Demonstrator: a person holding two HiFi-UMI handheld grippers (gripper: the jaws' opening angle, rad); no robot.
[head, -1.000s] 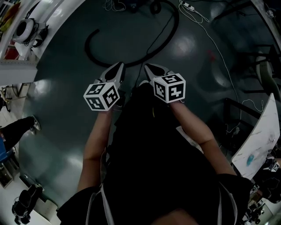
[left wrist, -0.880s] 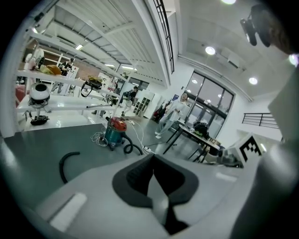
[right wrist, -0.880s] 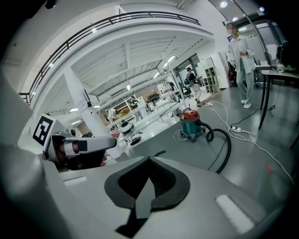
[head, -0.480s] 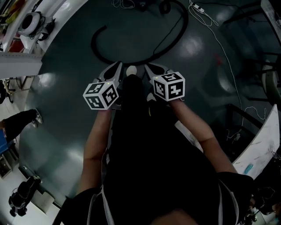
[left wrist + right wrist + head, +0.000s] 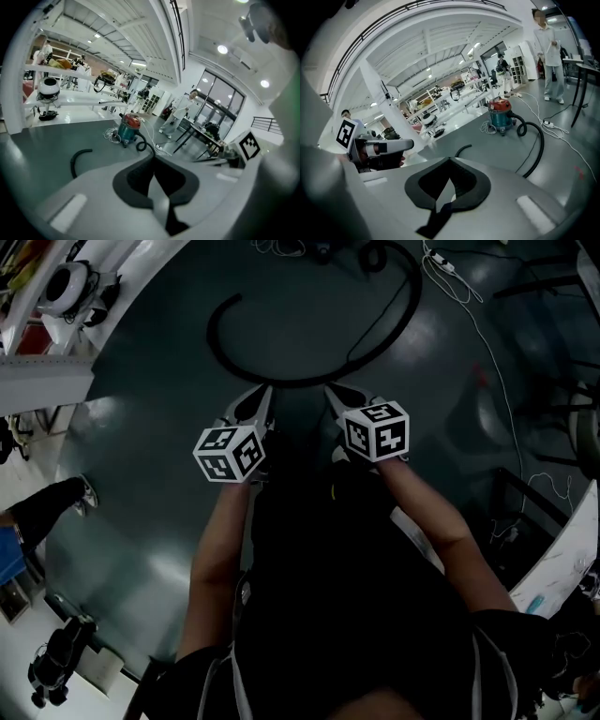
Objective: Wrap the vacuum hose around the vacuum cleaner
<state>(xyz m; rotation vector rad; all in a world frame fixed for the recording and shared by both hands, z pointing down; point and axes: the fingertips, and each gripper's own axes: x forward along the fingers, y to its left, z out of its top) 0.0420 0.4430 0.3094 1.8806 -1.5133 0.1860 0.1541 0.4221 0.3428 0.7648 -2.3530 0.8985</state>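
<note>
The vacuum cleaner (image 5: 129, 129) is teal with a red top and stands far off on the grey floor; the right gripper view shows this vacuum cleaner (image 5: 501, 115) too. Its black hose (image 5: 309, 381) lies in a wide arc on the floor ahead of both grippers, with the free end (image 5: 223, 310) at the left. My left gripper (image 5: 260, 404) and right gripper (image 5: 336, 395) are held side by side above the floor, just short of the hose. Both are shut and empty, as the left gripper (image 5: 153, 157) and right gripper (image 5: 450, 159) show in their own views.
A white cable (image 5: 473, 324) trails over the floor at the right, and a coil of cord (image 5: 110, 136) lies beside the vacuum. White benches (image 5: 56, 296) line the left, black table frames (image 5: 525, 493) the right. A person (image 5: 548, 42) stands beyond the vacuum.
Both grippers have moved forward and a little lower, toward the hose. In the head view the hose arc now lies nearer their tips.
</note>
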